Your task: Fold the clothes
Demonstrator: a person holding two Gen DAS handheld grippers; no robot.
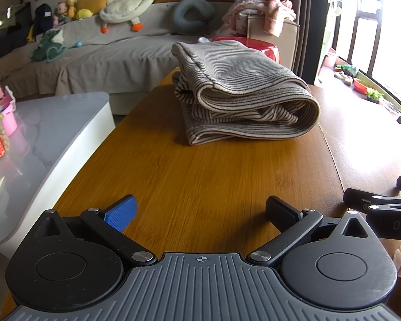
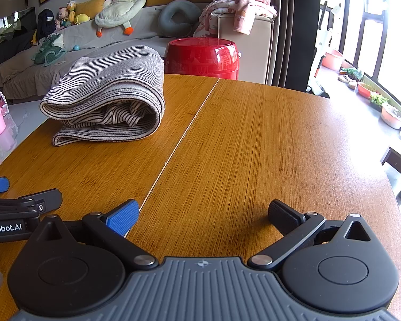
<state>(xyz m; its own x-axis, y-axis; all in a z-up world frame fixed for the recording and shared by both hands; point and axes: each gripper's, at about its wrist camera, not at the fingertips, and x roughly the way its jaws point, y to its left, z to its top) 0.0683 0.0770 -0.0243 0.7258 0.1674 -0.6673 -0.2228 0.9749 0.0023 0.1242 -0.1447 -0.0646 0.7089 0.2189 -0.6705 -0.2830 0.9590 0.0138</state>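
Both claws sat low over the near end of the desk (image 2: 248,144), side by side and well short of the folded striped garment (image 1: 240,91). Each was spread wide and held nothing: the left claw (image 1: 200,211) showed only bare wood between its blue pad and its black one, and the right claw (image 2: 203,214) stood the same way, with the desk's centre seam running out from just beside its blue pad. At the edge of each view the neighbouring claw's fingers poked in, so the two were close together, apart from the cloth.

Beyond the claws, the striped garment lay on the far part of the desk, to the left of the seam. It was doubled over into a thick bundle, its rounded fold facing the seam and its looser hems facing the claws. Some inner layers bunched inside the fold rather than lying flat. Judging from that shape, the fold looked largely done, and the claws' empty, parted stance suited either a finished piece or a fresh approach to tidy it.

Past the garment stood a red drum stool (image 2: 201,58), then a grey sofa (image 2: 74,61) with soft toys. Left of the garment sat a white side table (image 1: 53,139).
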